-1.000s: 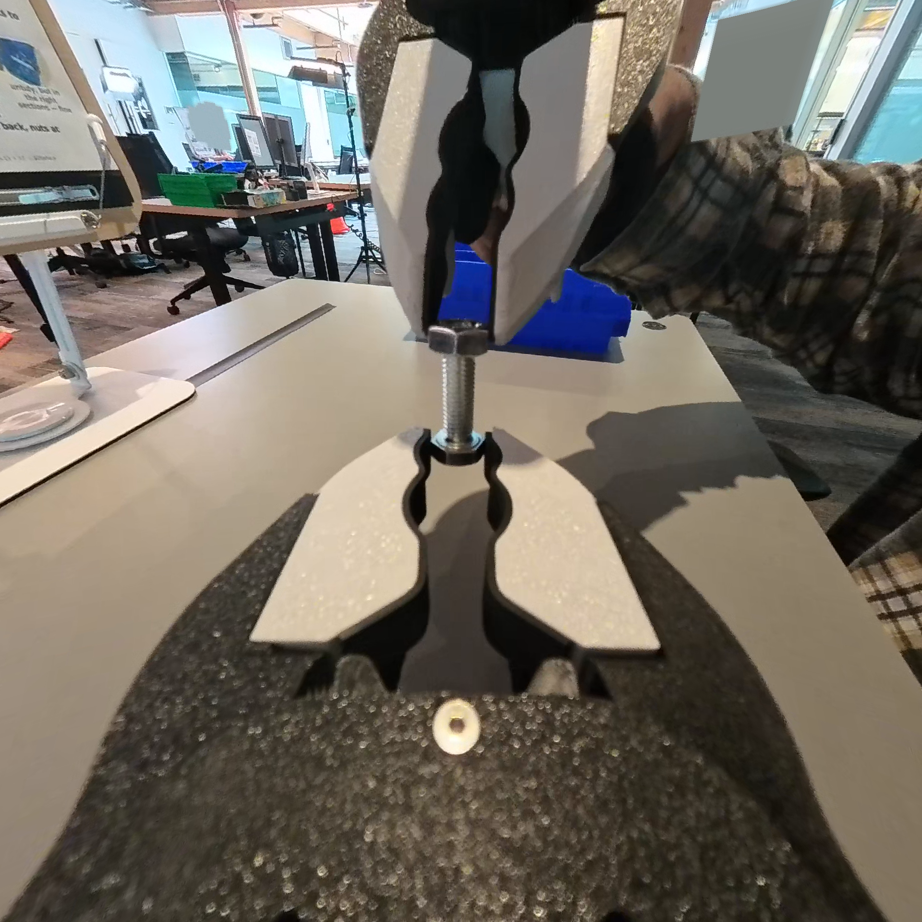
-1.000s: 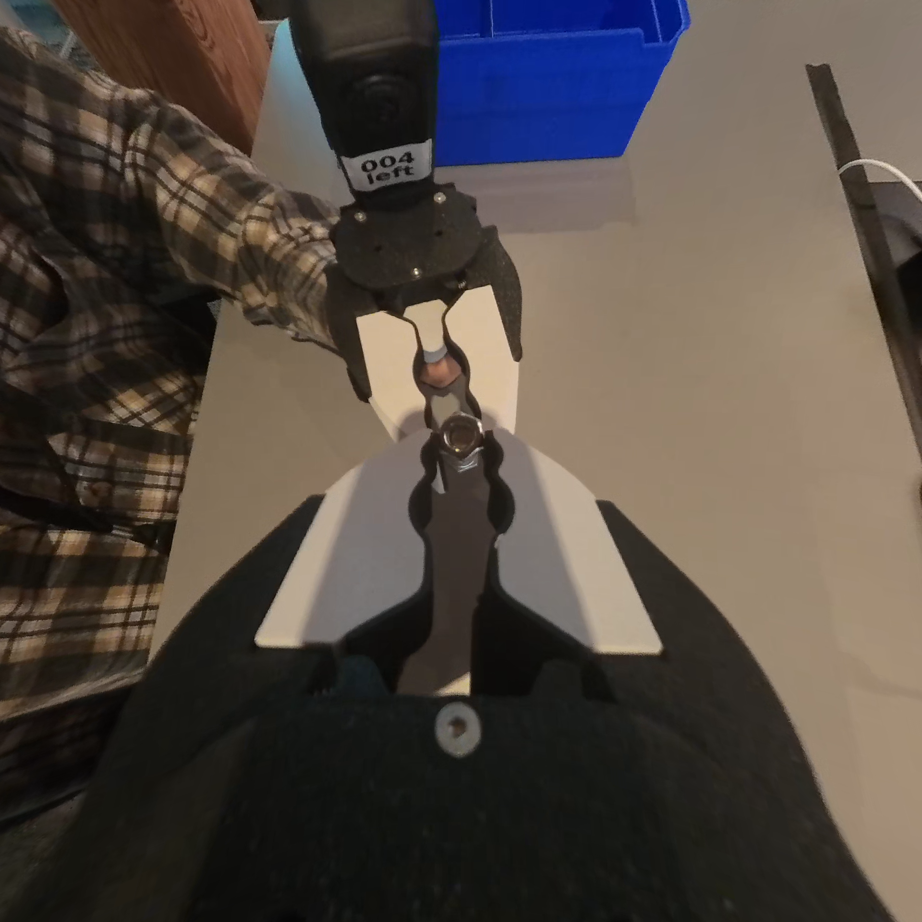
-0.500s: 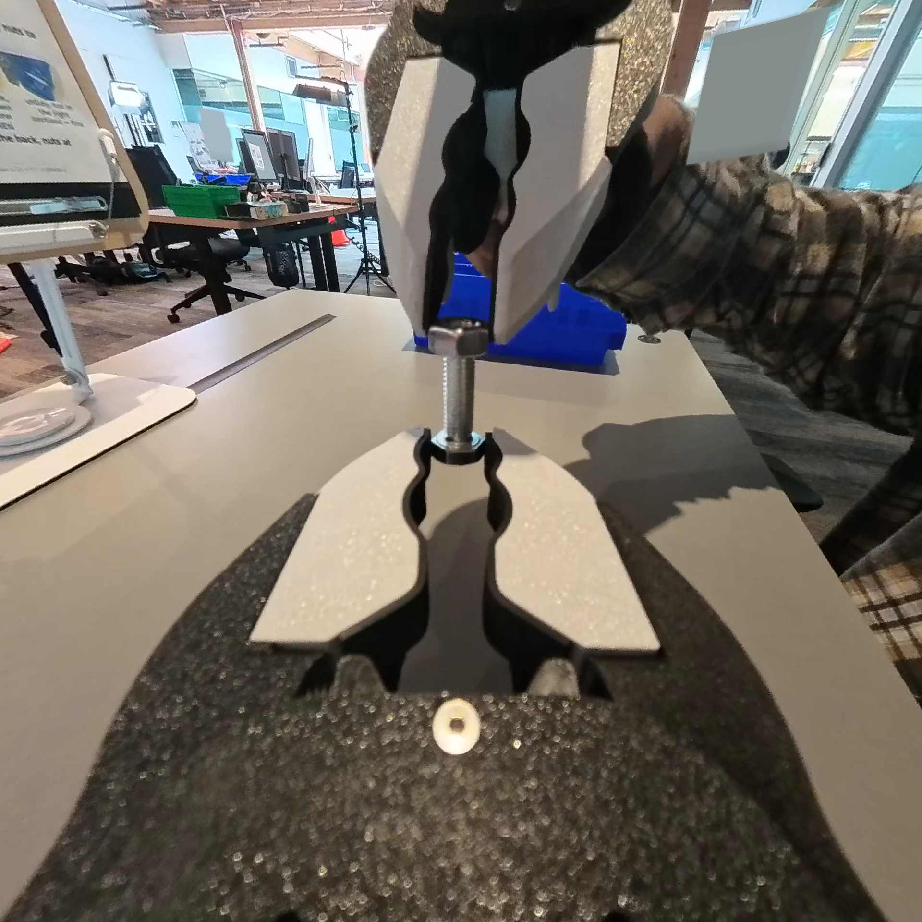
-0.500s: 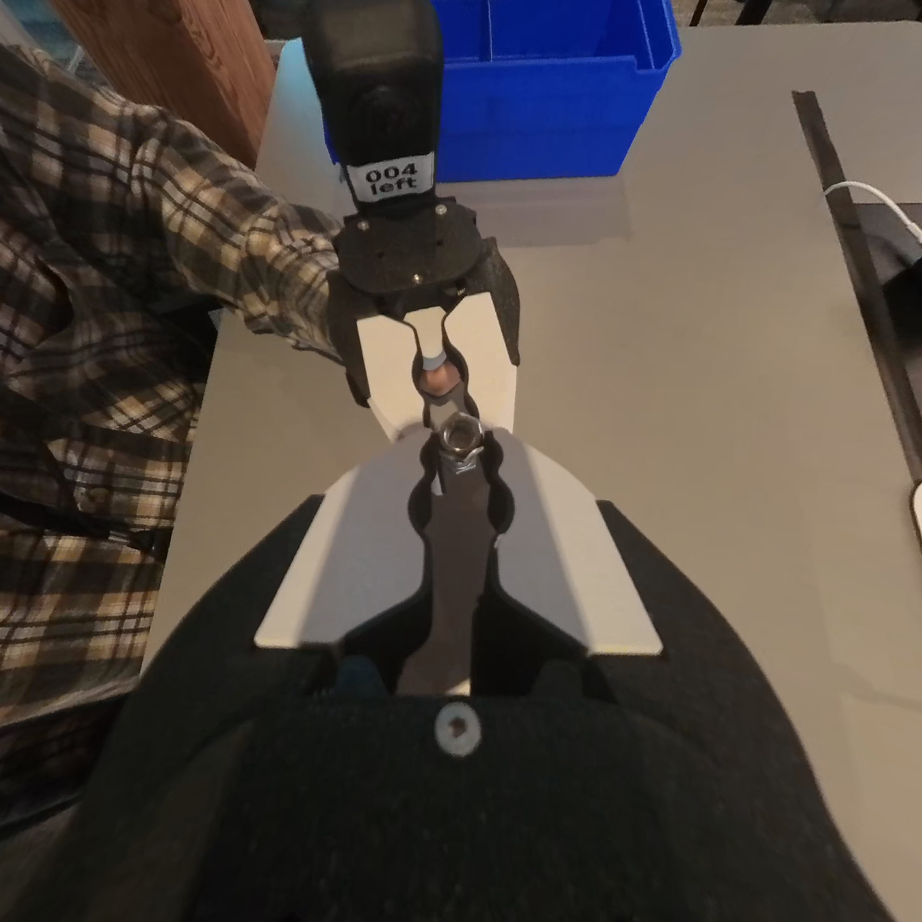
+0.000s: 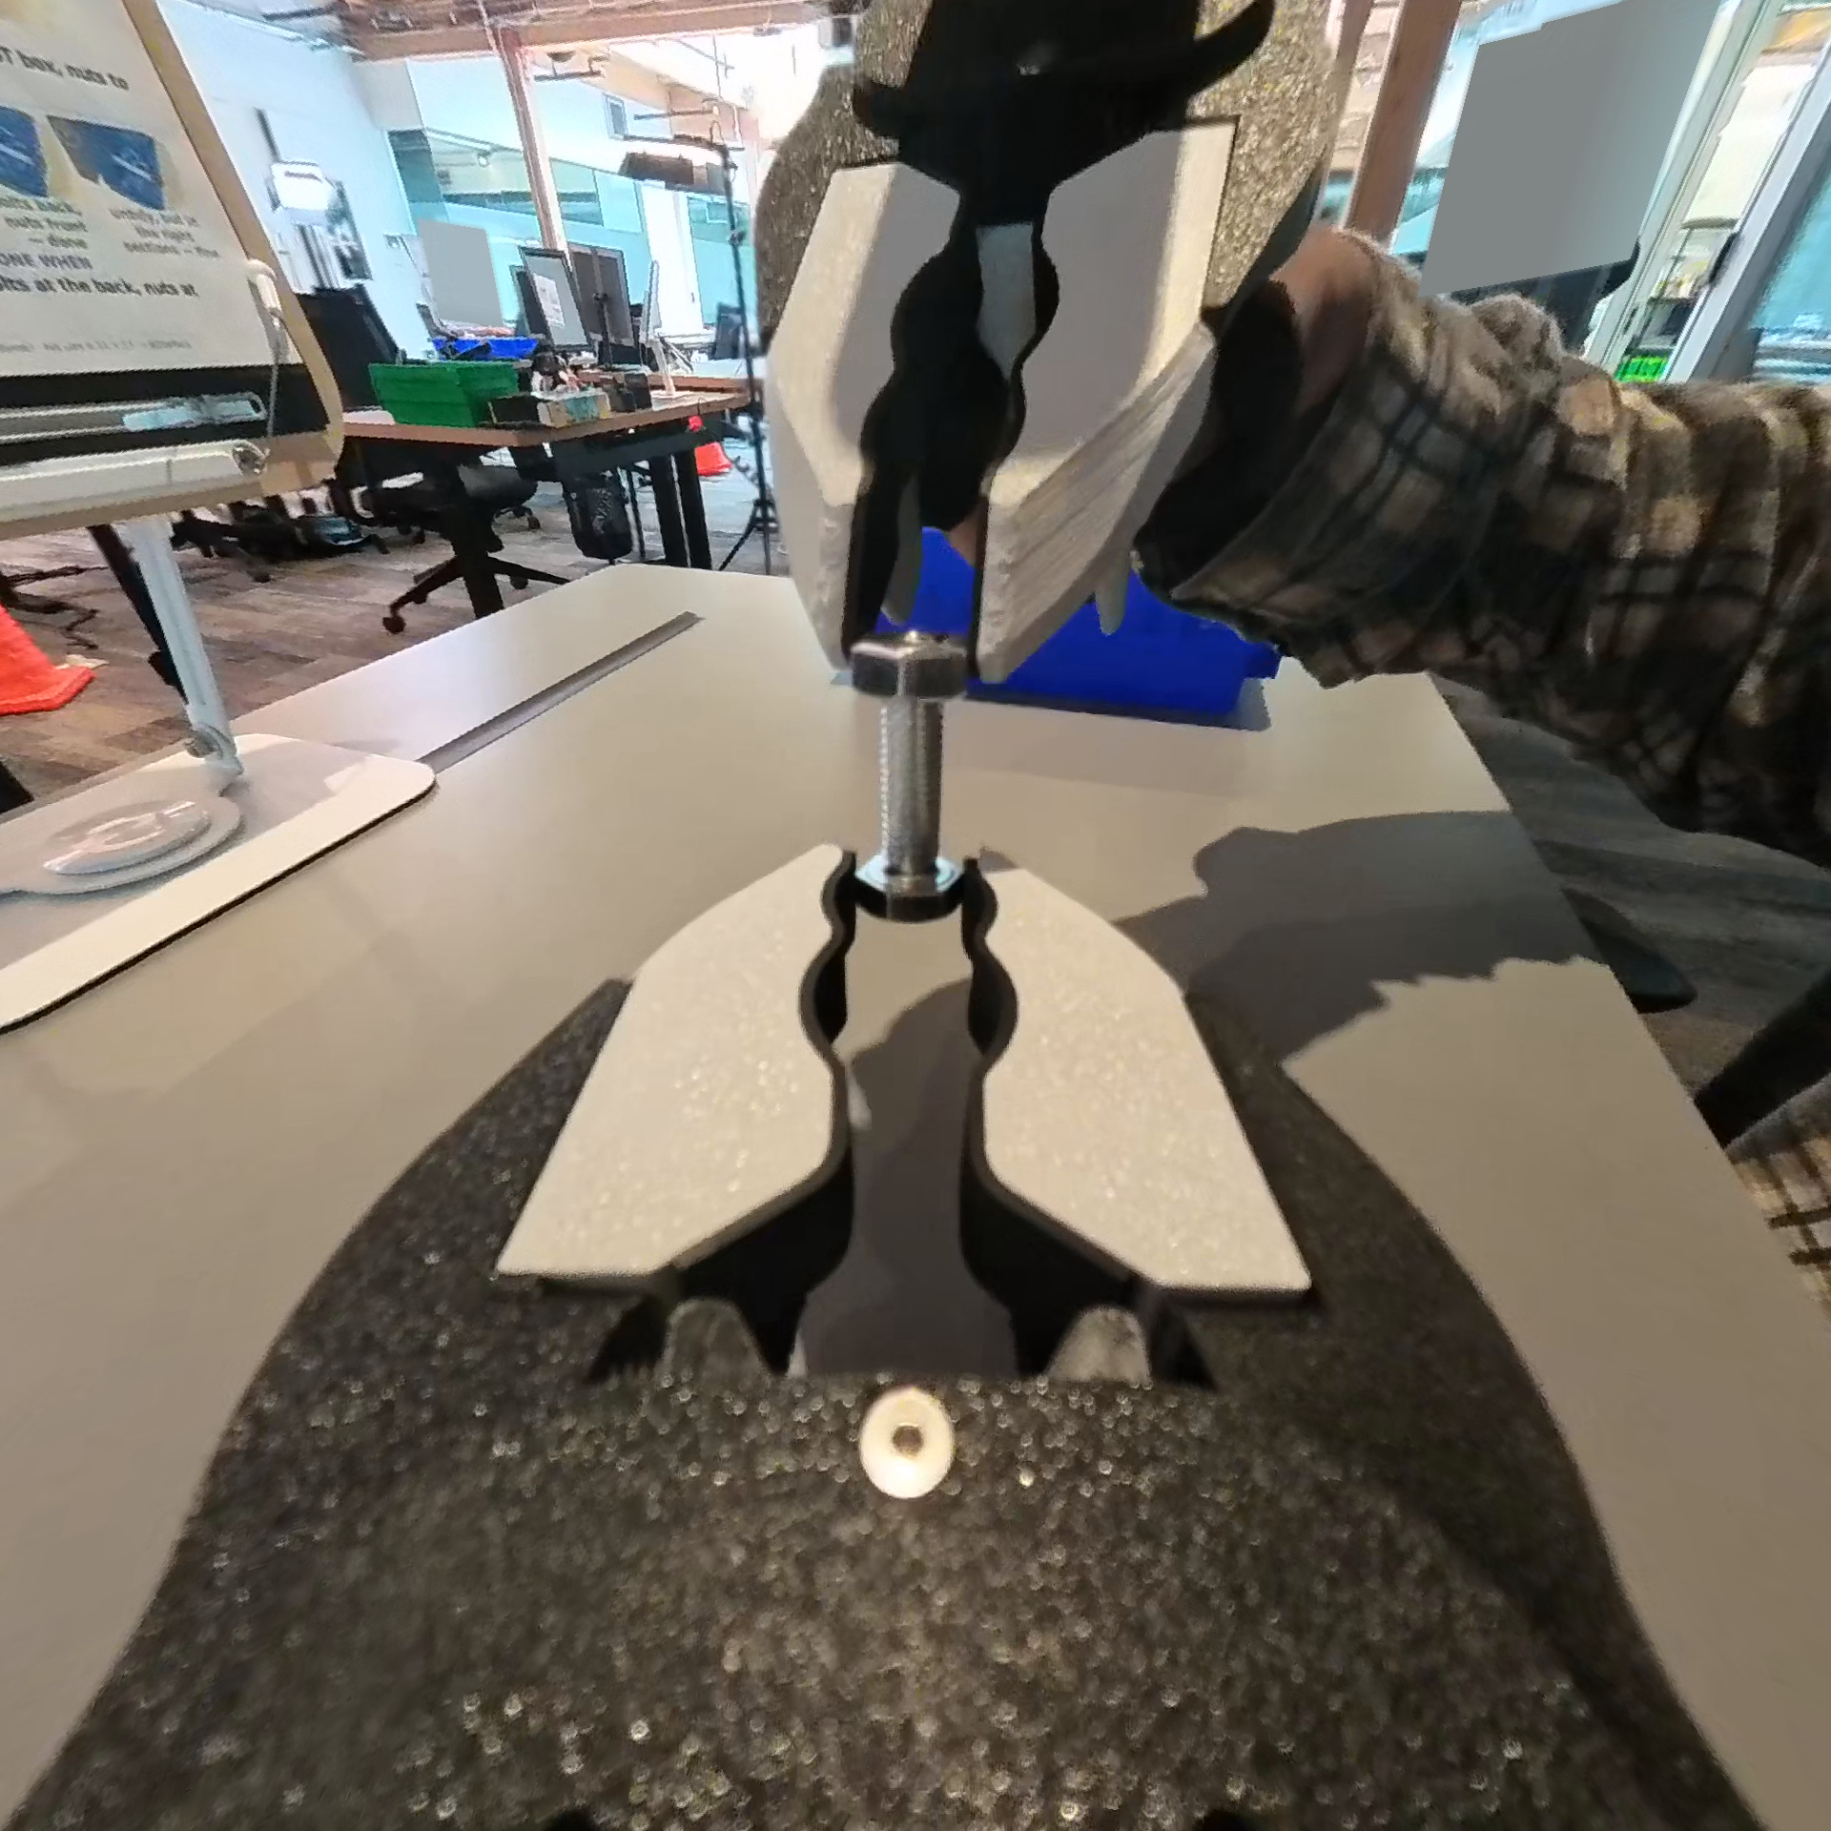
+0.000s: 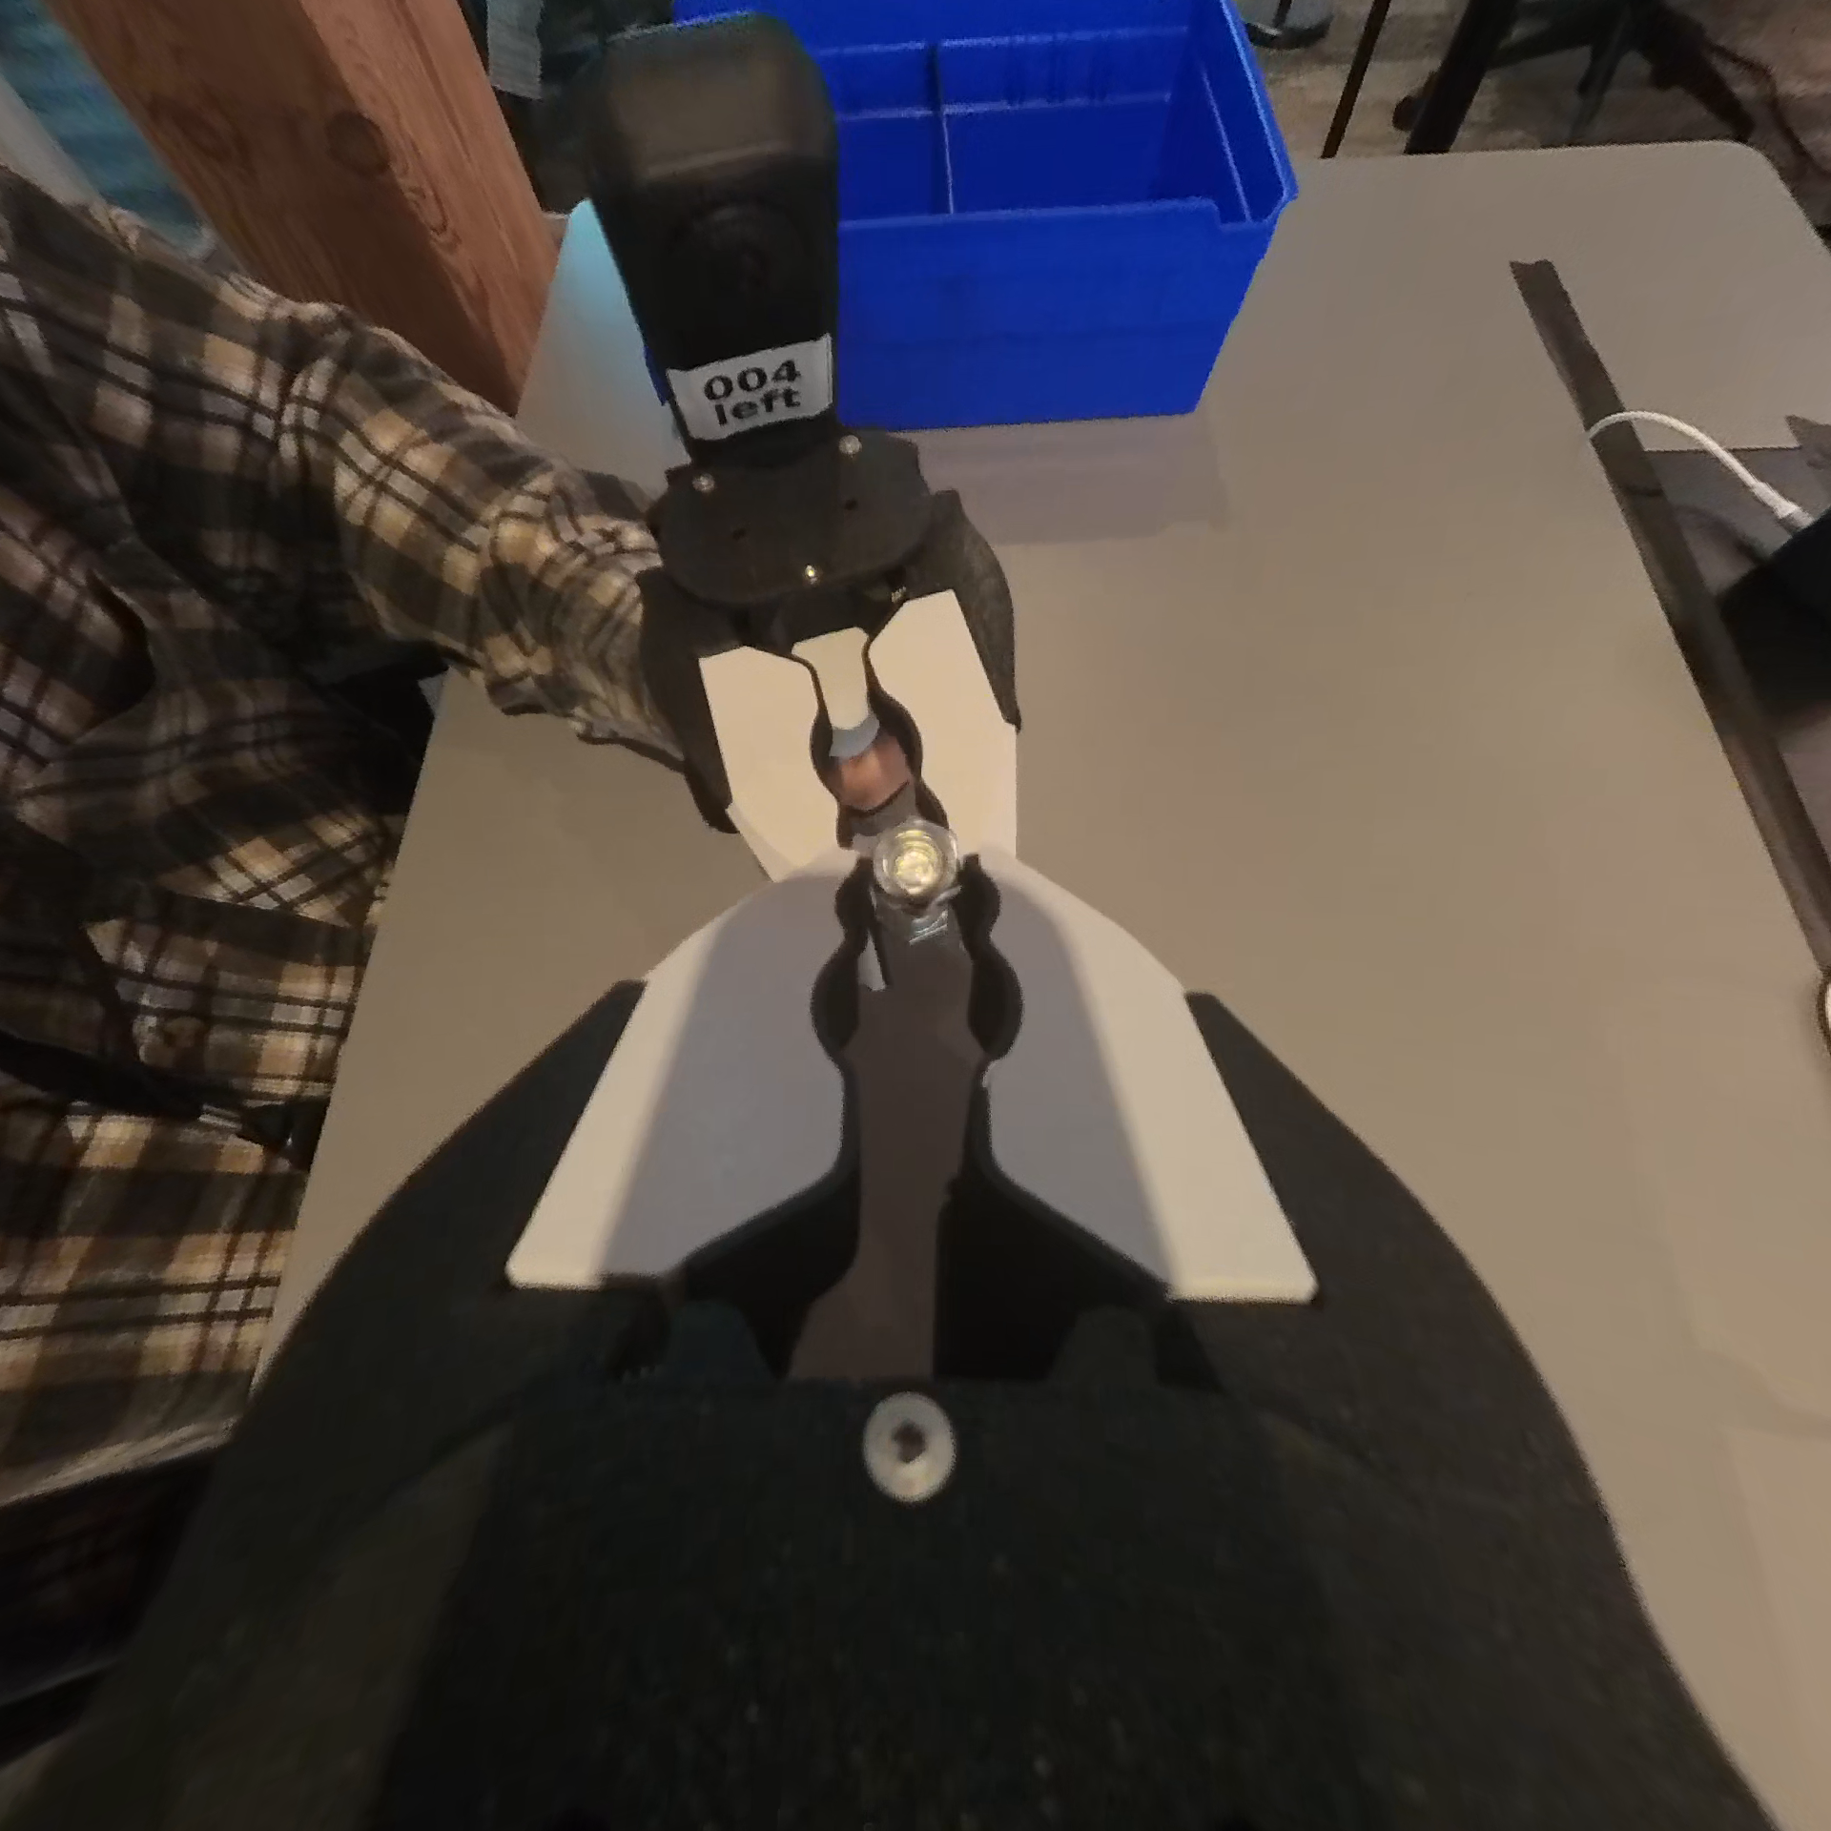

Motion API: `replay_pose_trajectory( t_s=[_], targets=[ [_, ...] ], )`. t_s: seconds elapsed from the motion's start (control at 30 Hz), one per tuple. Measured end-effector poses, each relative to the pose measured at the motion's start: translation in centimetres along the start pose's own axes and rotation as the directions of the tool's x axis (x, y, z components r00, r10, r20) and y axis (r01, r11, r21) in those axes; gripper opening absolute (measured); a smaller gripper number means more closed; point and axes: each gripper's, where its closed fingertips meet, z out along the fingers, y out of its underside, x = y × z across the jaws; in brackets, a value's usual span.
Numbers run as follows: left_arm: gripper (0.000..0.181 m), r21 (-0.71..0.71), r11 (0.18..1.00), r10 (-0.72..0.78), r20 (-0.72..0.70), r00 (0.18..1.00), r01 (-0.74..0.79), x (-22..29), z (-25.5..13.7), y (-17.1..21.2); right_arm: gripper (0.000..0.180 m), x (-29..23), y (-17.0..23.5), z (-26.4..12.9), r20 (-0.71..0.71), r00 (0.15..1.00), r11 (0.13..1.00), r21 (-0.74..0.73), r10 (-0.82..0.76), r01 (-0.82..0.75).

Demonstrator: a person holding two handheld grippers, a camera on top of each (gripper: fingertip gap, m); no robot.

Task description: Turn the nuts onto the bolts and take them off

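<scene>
My left gripper (image 5: 907,887) is clamped at its fingertips on the nut (image 5: 906,878), which sits at the lower end of the bolt (image 5: 912,783). The bolt stands upright above the grey table (image 5: 495,892), clear of its surface. My right gripper (image 5: 916,644) comes down from above, fingers narrow and pinched on the bolt's hex head (image 5: 906,666). A plaid sleeve (image 5: 1536,555) shows behind it. The blue bin (image 6: 1040,228) sits at the table's far end.
</scene>
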Motion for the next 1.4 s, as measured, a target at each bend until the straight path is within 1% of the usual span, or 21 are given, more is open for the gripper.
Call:
replay_pose_trajectory(
  t_s=[0.6, 0.77, 0.9, 0.93, 0.97, 1.03, 1.1, 1.17, 1.27, 1.4],
  targets=[
    [0.019, -0.009, 1.000, -0.001, -0.009, 1.000, 0.001, 0.1, 0.1, 0.2, 0.017, 0.0, 0.1, 0.1, 0.008, 1.000, 1.000, 0.001, -0.001, 0.001],
    [0.019, -0.003, 1.000, -0.016, -0.011, 1.000, 0.016, -0.1, 0.0, 0.1, 0.017, 0.3, -0.1, 0.0, -0.023, 1.000, 0.999, 0.052, -0.013, 0.014],
    [0.019, -0.007, 1.000, -0.015, -0.004, 1.000, 0.015, -0.4, -0.1, 0.3, 0.016, 0.9, -0.7, -1.7, -0.060, 0.998, 0.987, 0.161, 0.020, -0.010],
    [0.019, -0.004, 1.000, -0.019, -0.004, 1.000, 0.019, -0.5, -0.1, 0.2, 0.017, 1.0, -0.2, -2.2, -0.063, 0.997, 0.987, 0.161, 0.038, -0.028],
    [0.019, 0.002, 1.000, -0.023, -0.004, 1.000, 0.023, -0.6, -0.2, 0.2, 0.017, 1.2, 1.0, -2.4, -0.071, 0.996, 0.990, 0.128, 0.061, -0.052],
    [0.019, 0.014, 0.999, -0.032, -0.005, 0.999, 0.032, -0.8, -0.4, 0.0, 0.017, 1.6, 4.6, -2.3, -0.092, 0.991, 0.995, 0.013, 0.095, -0.095],
    [0.019, 0.021, 0.999, -0.035, -0.002, 0.999, 0.035, -1.1, -0.6, -0.1, 0.017, 1.4, 8.4, -1.4, -0.080, 0.987, 0.985, -0.099, 0.136, -0.144],
    [0.019, 0.026, 0.999, -0.042, -0.009, 0.999, 0.042, -1.2, -0.7, -0.1, 0.017, 1.0, 11.5, -0.4, -0.076, 0.986, 0.968, -0.191, 0.149, -0.161],
    [0.019, 0.033, 0.998, -0.043, -0.018, 0.999, 0.044, -1.1, -0.7, -0.2, 0.016, 0.5, 14.8, 1.1, -0.063, 0.988, 0.942, -0.297, 0.144, -0.156],
    [0.019, 0.044, 0.998, -0.051, -0.040, 0.998, 0.053, -1.0, -0.7, -0.1, 0.017, 0.4, 17.8, 2.3, -0.053, 0.988, 0.908, -0.387, 0.148, -0.157]
  ],
)
